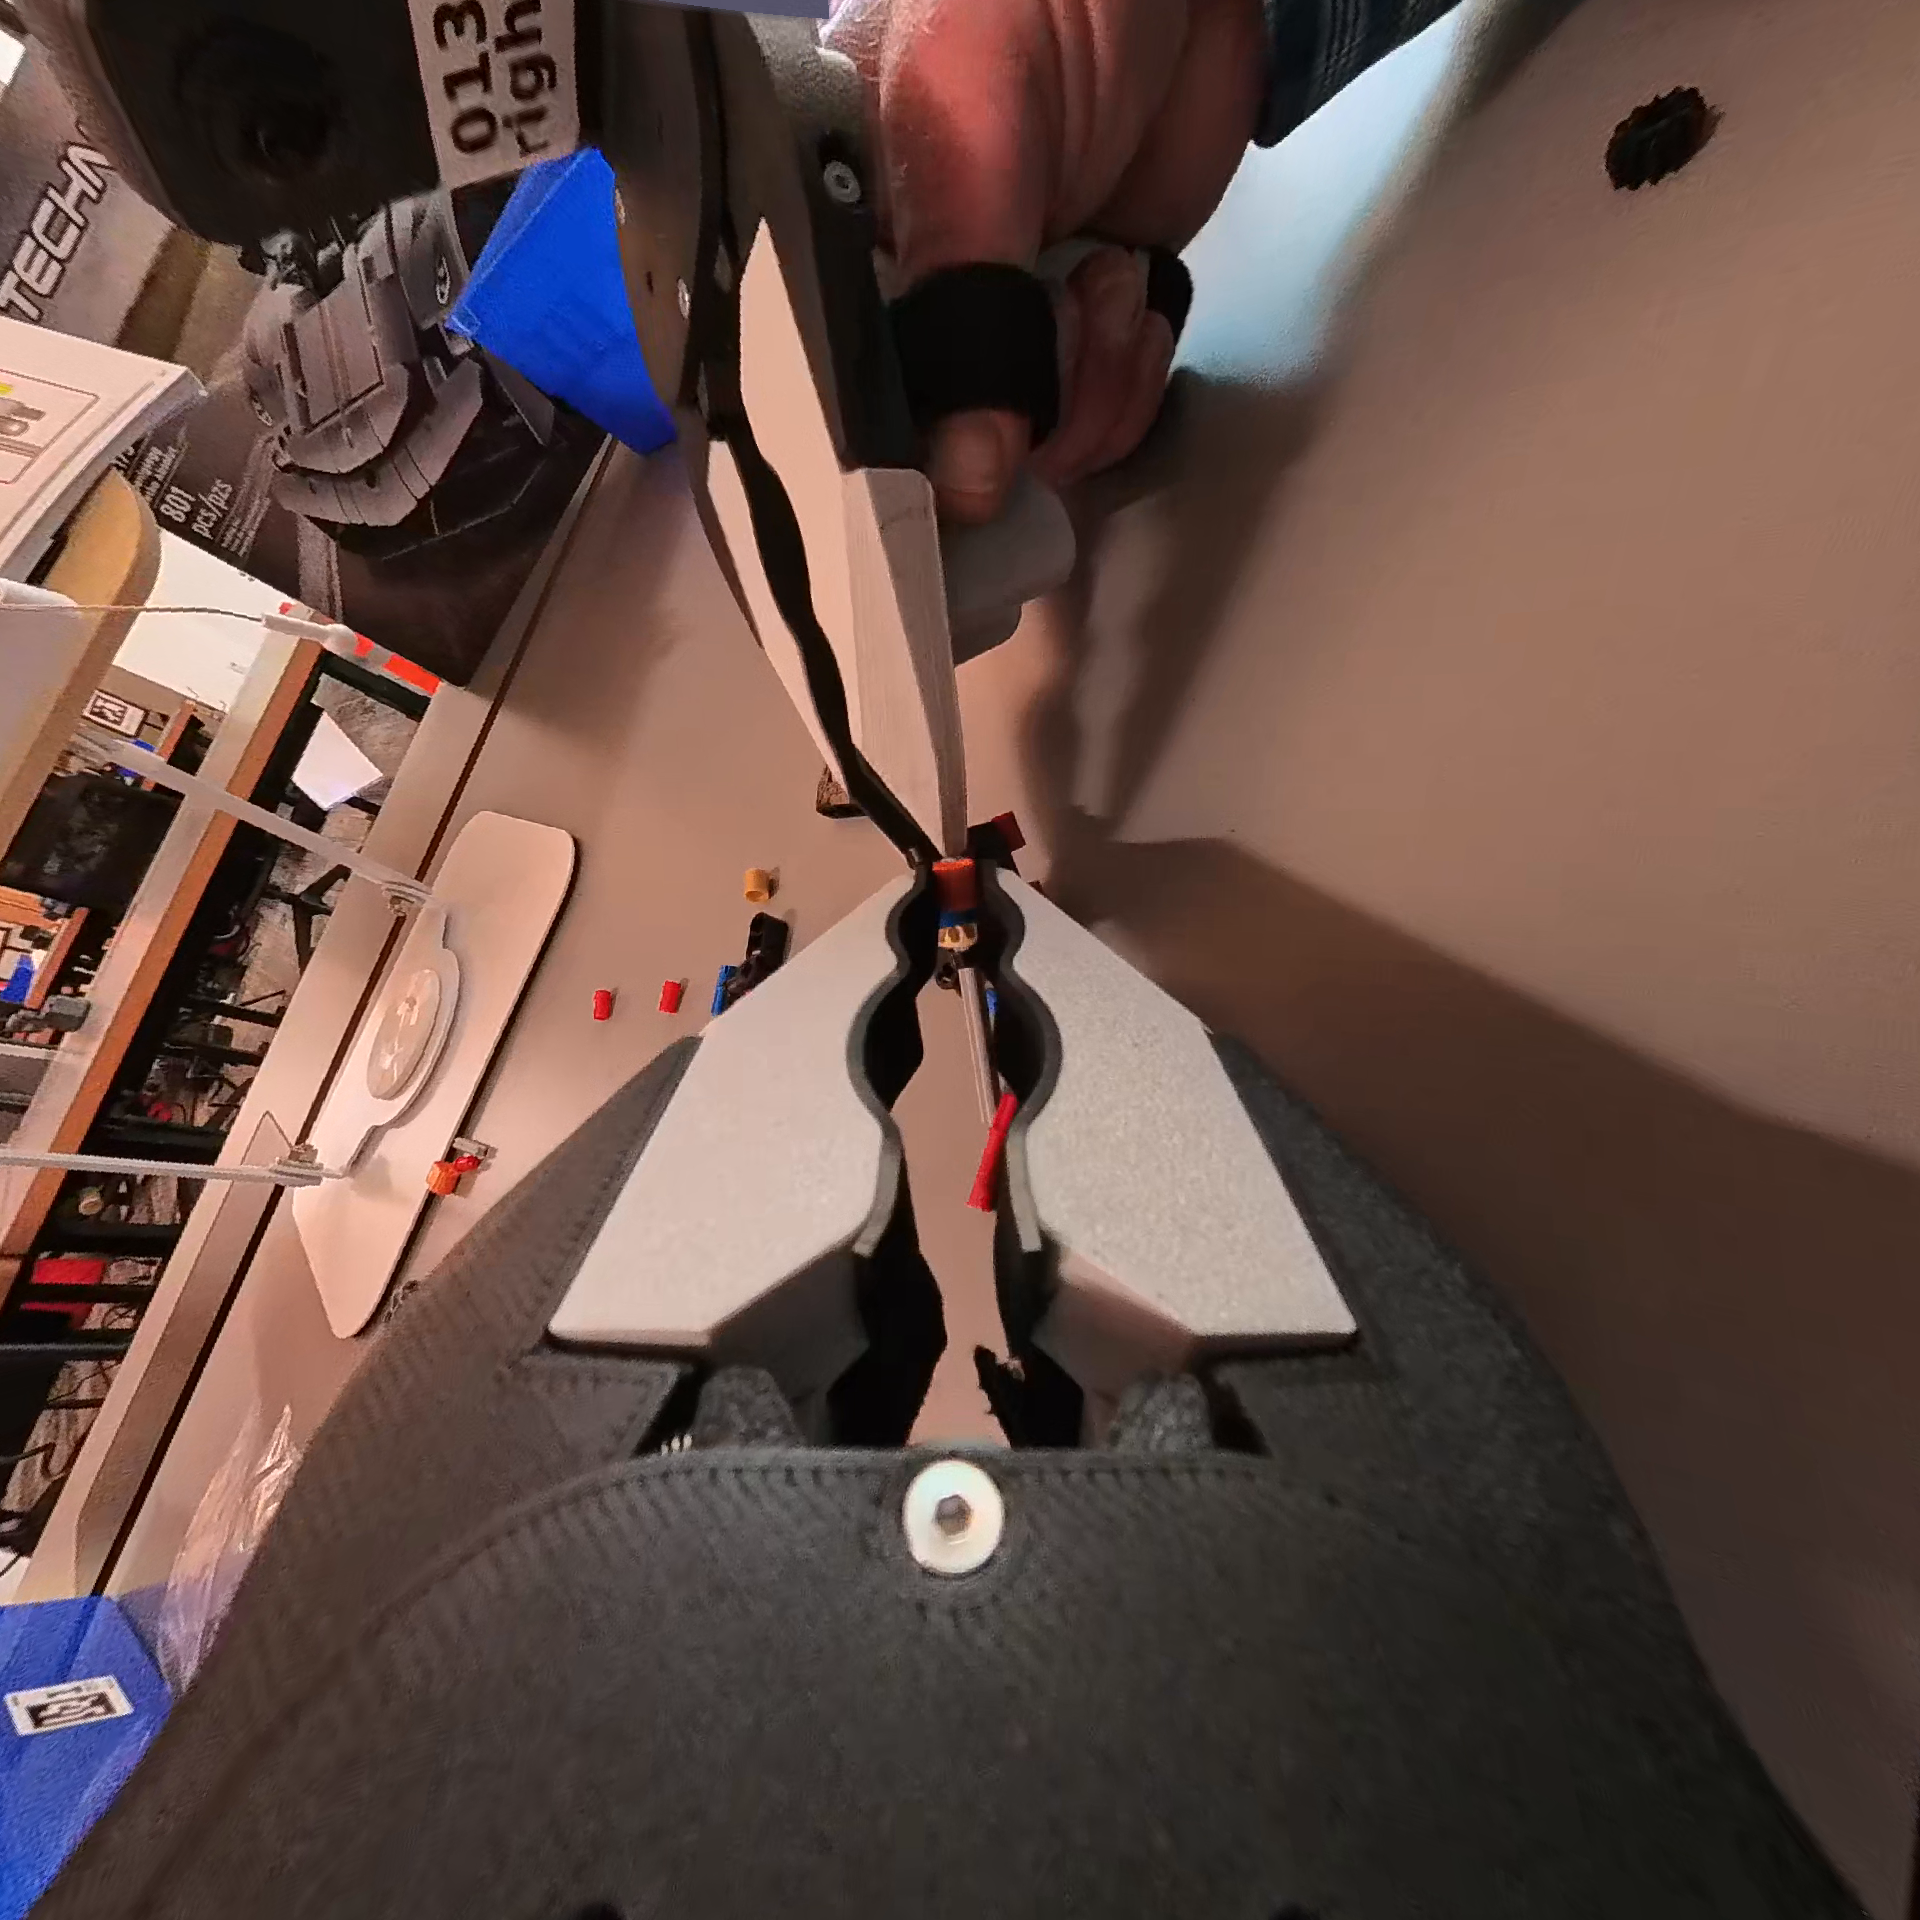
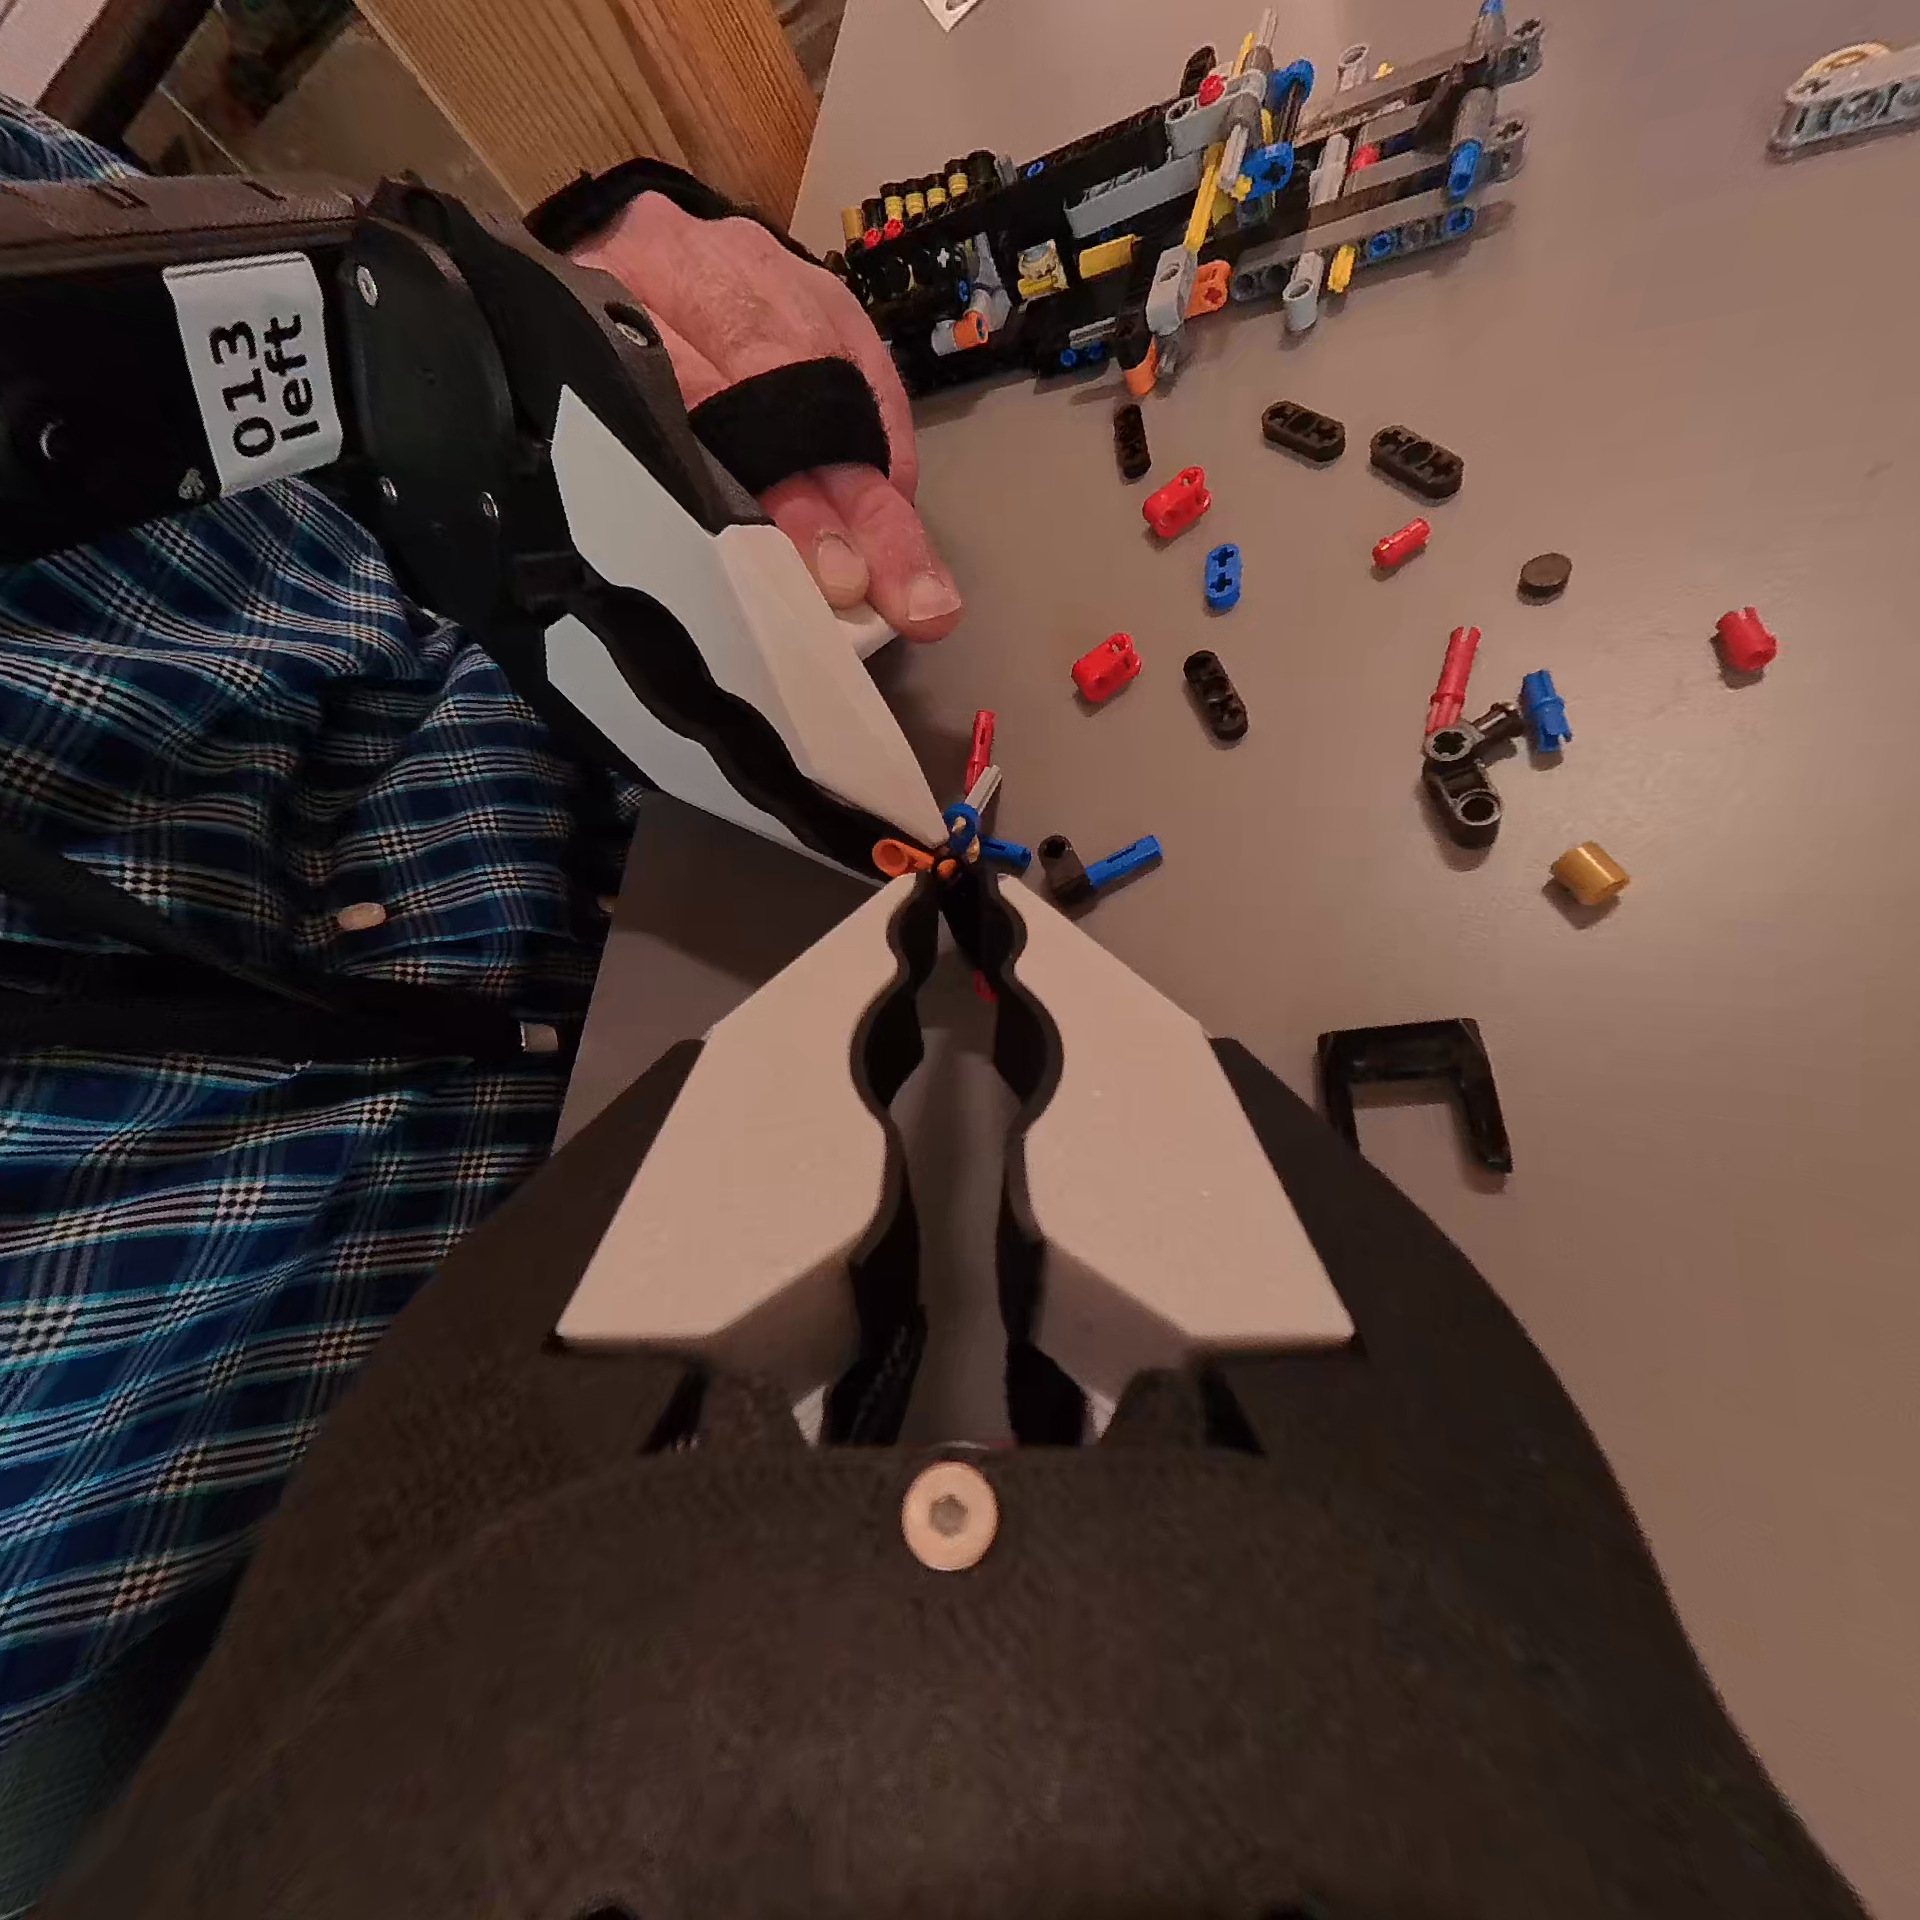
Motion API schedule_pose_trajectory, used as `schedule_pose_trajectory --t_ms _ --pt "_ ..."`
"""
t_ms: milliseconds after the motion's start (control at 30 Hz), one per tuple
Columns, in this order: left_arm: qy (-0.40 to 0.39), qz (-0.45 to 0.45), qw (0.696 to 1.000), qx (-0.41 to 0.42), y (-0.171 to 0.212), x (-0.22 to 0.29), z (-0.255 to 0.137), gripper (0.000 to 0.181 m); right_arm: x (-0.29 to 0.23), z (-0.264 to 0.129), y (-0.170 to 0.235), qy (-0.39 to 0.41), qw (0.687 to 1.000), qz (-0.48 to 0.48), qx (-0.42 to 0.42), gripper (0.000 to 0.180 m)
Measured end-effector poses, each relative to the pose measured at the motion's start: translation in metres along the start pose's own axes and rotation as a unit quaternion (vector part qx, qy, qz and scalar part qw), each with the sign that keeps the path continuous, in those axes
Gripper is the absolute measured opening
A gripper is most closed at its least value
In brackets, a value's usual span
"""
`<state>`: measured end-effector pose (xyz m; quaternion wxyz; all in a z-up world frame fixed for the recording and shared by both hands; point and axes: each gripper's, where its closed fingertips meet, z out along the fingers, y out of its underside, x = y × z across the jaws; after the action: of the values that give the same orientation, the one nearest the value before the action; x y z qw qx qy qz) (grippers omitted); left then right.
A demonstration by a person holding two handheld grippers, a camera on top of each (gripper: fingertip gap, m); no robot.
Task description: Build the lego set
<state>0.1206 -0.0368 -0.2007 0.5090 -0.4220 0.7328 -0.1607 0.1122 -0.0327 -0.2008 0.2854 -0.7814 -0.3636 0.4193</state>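
My left gripper (image 1: 951,883) is shut on a small assembly: an orange connector (image 1: 954,881) with blue and tan bits, a grey axle (image 1: 977,1039) and a red axle (image 1: 992,1148) running back between the fingers. My right gripper (image 2: 951,888) is shut on a small black piece with a red bit (image 2: 982,987). The two grippers meet tip to tip above the table. The right wrist view shows the left gripper (image 2: 920,847) with the orange connector (image 2: 899,857), a blue part (image 2: 961,826) and the axles (image 2: 982,784). The right gripper (image 1: 935,844) comes down from the top of the left wrist view.
A partly built model (image 2: 1195,208) lies at the back of the grey table (image 2: 1610,1403). Loose red, blue and black pieces (image 2: 1210,681), a gold bush (image 2: 1588,878) and a black frame piece (image 2: 1413,1091) lie around. A set box (image 1: 364,416) and a white board (image 1: 447,1039) are at the left. The tips of both grippers are at nearly the same place.
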Motion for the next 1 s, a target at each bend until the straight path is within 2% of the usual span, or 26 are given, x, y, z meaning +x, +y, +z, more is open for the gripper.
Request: schedule_pose_trajectory --t_ms 300,767,800,833,867,933,1000 --pt "-0.002 -0.009 1.0 -0.002 0.0 -0.001 0.0 0.005 0.0 0.001 0.0 0.043 0.997 -0.051 -0.034 0.004" --pt "-0.01 -0.02 1.0 -0.01 0.003 -0.005 0.0 0.005 0.005 0.001 -0.005 0.133 0.973 -0.137 -0.13 0.002" --pt "0.007 -0.017 1.0 0.001 -0.003 0.001 0.001 0.005 0.008 0.008 0.008 0.135 0.965 -0.15 -0.17 0.0" --pt "0.003 0.003 1.0 -0.005 -0.007 0.006 0.002 0.005 0.01 0.019 0.009 0.142 0.962 -0.172 -0.16 0.0" --pt "0.001 0.0 1.0 -0.002 -0.004 0.005 0.002 0.005 0.011 0.017 0.015 0.127 0.968 -0.142 -0.162 0.0" --pt "0.008 -0.031 0.999 0.003 -0.002 0.0 0.001 0.005 0.02 0.011 0.015 0.143 0.969 -0.14 -0.143 0.0" --pt "0.011 -0.014 1.0 0.005 -0.006 0.003 0.005 0.005 0.024 0.009 0.011 0.142 0.972 -0.138 -0.13 0.0"
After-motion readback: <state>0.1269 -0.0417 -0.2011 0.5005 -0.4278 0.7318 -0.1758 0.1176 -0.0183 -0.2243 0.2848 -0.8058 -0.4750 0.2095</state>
